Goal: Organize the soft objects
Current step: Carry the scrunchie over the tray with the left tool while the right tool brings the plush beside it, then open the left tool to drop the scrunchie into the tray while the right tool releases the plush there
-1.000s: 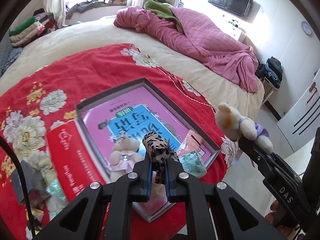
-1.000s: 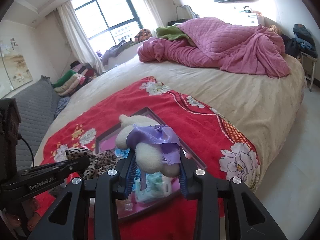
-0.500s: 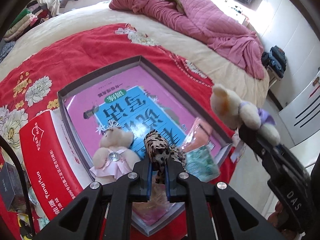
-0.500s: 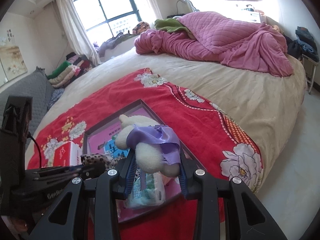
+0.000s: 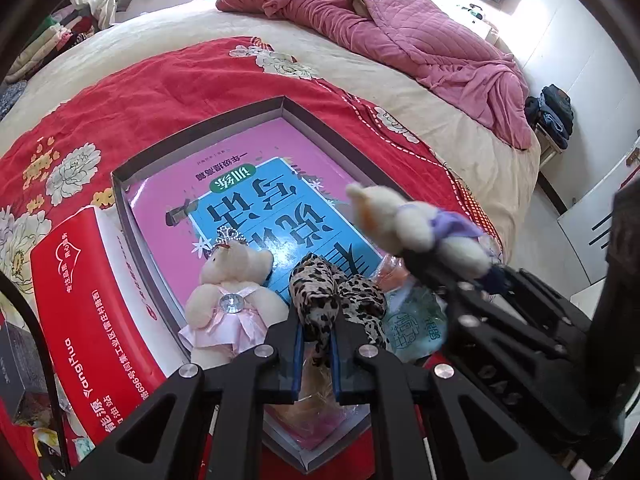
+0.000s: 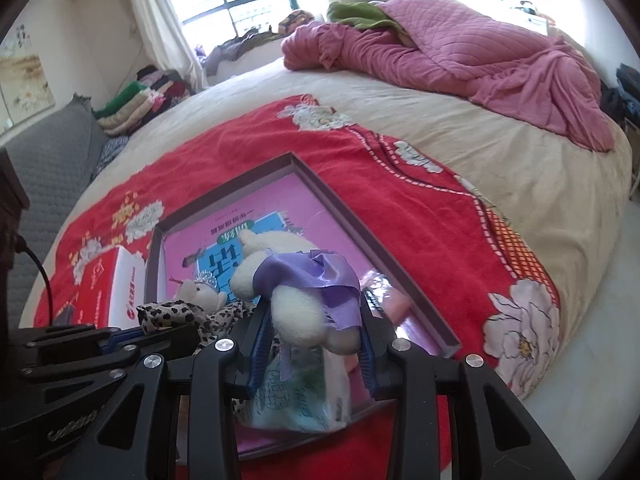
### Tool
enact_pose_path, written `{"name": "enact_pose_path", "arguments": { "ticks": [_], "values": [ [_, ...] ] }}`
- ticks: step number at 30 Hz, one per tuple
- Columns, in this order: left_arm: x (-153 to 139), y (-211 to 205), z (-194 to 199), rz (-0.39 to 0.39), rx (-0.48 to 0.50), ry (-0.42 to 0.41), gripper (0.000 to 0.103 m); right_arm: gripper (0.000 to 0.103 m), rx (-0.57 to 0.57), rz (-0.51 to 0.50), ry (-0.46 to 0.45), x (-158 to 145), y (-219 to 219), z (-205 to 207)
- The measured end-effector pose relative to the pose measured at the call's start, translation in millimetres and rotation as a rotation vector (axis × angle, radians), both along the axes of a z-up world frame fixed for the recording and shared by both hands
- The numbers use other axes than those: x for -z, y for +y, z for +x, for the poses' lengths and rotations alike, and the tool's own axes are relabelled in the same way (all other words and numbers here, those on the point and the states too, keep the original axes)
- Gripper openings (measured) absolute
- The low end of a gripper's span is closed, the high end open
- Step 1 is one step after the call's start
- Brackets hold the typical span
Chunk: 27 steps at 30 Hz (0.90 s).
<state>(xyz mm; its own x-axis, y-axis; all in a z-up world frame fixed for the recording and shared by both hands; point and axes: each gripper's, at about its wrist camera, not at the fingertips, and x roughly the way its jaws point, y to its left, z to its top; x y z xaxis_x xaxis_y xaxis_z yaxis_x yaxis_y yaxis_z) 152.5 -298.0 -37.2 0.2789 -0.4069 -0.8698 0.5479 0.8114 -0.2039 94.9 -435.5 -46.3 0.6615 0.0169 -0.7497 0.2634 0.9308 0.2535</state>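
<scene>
The left tool (image 5: pixel 316 340) pinches a leopard cloth (image 5: pixel 320 296); the right tool (image 6: pixel 312 344) clamps a bear (image 6: pixel 296 300). The tray (image 5: pixel 200 136) lies directly below both, the left nearer.

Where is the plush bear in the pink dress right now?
In the left wrist view the plush bear in the pink dress lies inside the grey tray, at its near left, on the pink book, just left of the leopard-print cloth.

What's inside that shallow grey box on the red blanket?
Inside the grey box lie a pink book, a teddy in a pink dress and a pale green packet. Whatever is beneath the book is covered.
</scene>
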Motion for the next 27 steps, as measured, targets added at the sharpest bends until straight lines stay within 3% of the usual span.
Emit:
{"name": "enact_pose_path", "arguments": {
  "ticks": [15, 24, 27],
  "values": [
    [7, 6, 6, -0.007, -0.017, 0.027, 0.011, 0.041, -0.020, -0.002, 0.071, 19, 7, 14],
    [9, 8, 7, -0.006, -0.024, 0.035, 0.011, 0.044, -0.032, 0.050, 0.069, 19, 5, 12],
    [9, 8, 8, -0.010, -0.023, 0.050, 0.012, 0.052, -0.036, 0.077, 0.062, 17, 4, 9]
  ]
}}
